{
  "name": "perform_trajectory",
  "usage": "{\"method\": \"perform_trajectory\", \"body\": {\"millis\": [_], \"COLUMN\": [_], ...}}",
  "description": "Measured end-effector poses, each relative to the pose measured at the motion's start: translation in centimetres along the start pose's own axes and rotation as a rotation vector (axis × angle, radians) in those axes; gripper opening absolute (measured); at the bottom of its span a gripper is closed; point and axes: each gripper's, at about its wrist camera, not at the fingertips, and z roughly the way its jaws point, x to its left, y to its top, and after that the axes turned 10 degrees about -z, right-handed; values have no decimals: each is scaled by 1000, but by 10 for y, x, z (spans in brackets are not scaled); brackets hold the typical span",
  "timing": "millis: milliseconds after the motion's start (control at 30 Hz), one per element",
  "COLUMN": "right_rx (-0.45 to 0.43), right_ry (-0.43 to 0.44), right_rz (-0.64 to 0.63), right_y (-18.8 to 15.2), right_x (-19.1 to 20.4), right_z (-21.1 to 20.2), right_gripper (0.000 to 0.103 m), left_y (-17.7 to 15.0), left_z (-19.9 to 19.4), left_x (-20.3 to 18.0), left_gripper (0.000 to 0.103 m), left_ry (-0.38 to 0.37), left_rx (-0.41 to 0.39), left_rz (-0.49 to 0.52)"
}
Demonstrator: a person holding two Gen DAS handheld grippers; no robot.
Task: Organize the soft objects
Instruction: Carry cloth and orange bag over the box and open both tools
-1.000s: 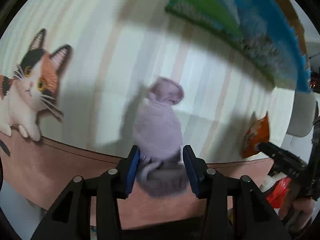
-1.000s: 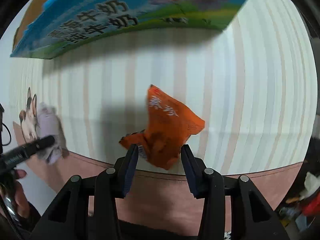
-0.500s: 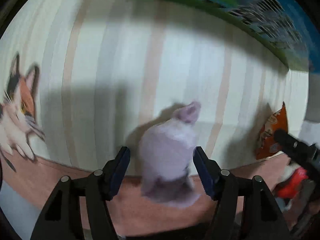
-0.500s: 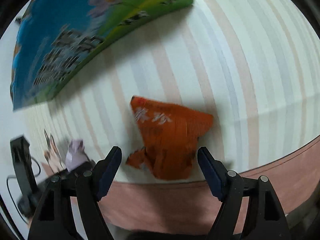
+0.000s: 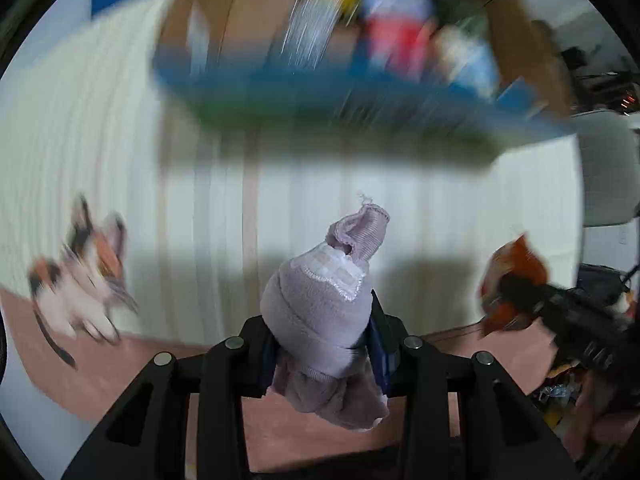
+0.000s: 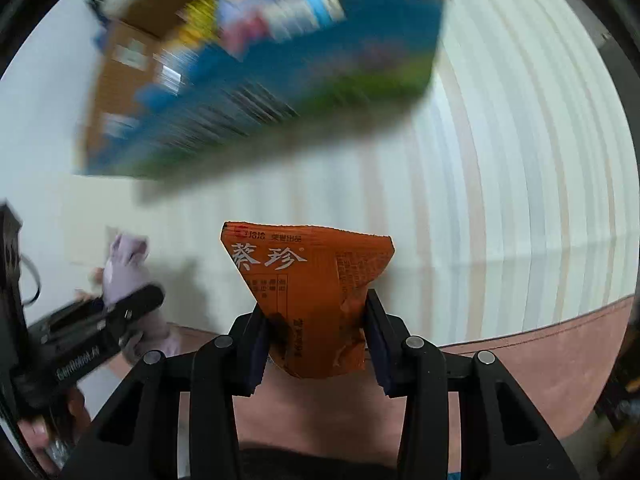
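Left claw [image 5: 322, 344] pinching bundled knit sock [image 5: 320, 304], possibly

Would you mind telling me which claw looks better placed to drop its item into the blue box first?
Hard to separate: the left claw grips the lilac sock, the right claw the orange packet. The blue box lies ahead of both.

White characters "蔡珍" on the orange snack packet [image 6: 316, 300]; remaining print illegible.
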Motion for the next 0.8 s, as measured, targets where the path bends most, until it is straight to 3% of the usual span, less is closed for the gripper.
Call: {"method": "perform_trajectory", "body": {"millis": [133,267,467,567,800], "right_rx": [-118,-209,-191,-163,-100], "right_ry": [99,188,264,269,241], "right_rz": [-31,-67,-51,-53,-63], "right_y": [28,92,181,207,230], "right_x": [27,40,65,73,83], "right_z": [-51,-84,-47,-23,21], "right_gripper": [45,45,45,45,45], "left_y": [62,140,250,269,286], "left_z": [-70,-105,-85,-65,-33], "left_x": [-25,-34,-23,-15,-9], "left_gripper": [35,35,35,35,38], "left_ry": [8,101,234,263,288], "left_rx": [-98,-150,-40,16,71], "left_rz": [97,163,161,154,152]}}
